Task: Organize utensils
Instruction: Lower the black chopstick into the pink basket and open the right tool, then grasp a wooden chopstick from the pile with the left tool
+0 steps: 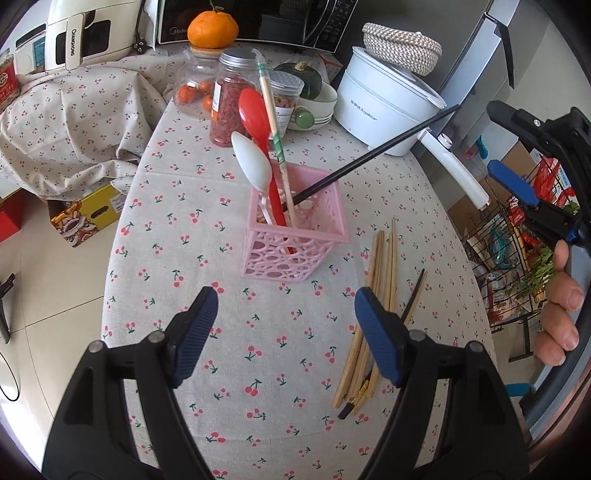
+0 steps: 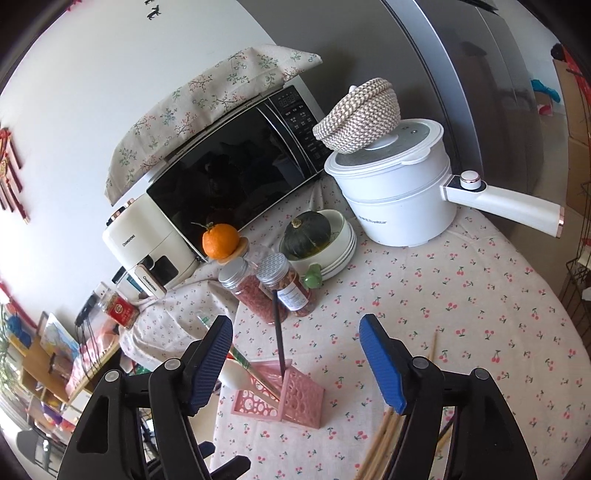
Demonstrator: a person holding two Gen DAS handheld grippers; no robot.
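Note:
A pink openwork utensil holder (image 1: 295, 243) stands mid-table; it also shows in the right wrist view (image 2: 284, 400). It holds a red spoon (image 1: 255, 110), a white spoon (image 1: 253, 162), a wooden chopstick (image 1: 273, 114) and a black chopstick (image 1: 380, 149), which leans right. Several wooden chopsticks (image 1: 373, 310) and a black one (image 1: 413, 299) lie on the cloth right of the holder. My left gripper (image 1: 286, 332) is open and empty, in front of the holder. My right gripper (image 2: 295, 365) is open and empty, above the holder; it also shows in the left wrist view (image 1: 509, 147).
At the back stand a white electric pot (image 1: 384, 110) with a long handle, jars (image 1: 229, 103), a bowl with a squash (image 1: 317, 92), a microwave (image 2: 236, 173) and an orange (image 1: 212, 29). A wire rack (image 1: 517, 240) stands past the table's right edge.

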